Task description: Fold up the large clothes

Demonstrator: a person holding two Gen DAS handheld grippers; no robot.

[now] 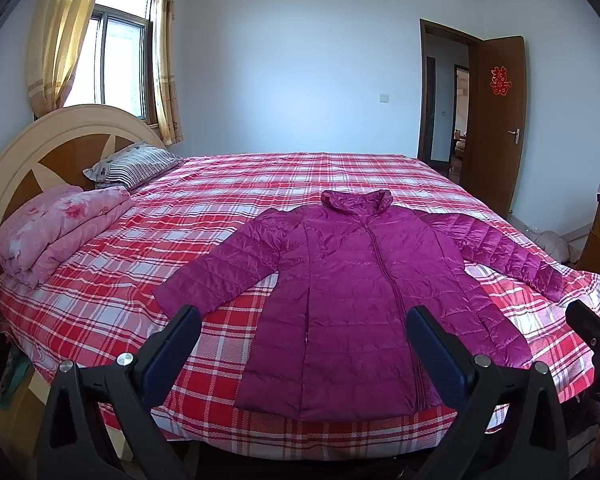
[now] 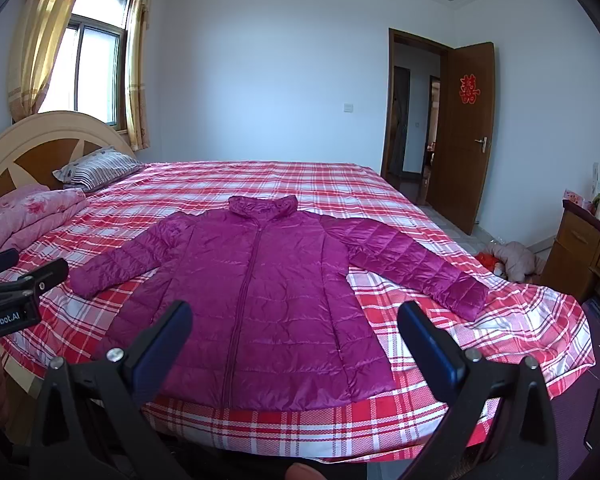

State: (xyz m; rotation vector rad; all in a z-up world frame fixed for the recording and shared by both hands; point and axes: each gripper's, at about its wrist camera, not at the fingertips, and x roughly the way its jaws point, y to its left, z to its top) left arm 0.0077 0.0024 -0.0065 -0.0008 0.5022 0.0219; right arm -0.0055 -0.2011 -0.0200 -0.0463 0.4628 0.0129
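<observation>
Jacket (image 1: pixel 352 300) flat on bed (image 1: pixel 204 208), collar far, hem near; both hand-held grippers (image 1: pixel 302 330) (image 2: pixel 296 324) spread, empty.

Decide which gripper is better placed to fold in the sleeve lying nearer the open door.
Right. The right gripper is open and empty, with that sleeve just beyond its outer side; the left gripper faces the other sleeve.

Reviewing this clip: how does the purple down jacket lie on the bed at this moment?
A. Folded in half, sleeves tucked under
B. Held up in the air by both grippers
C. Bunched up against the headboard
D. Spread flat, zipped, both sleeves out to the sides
D. The purple down jacket lies flat on the plaid bedsheet, zipper closed, sleeves spread to either side; the left gripper and right gripper are open and hold nothing.
</observation>
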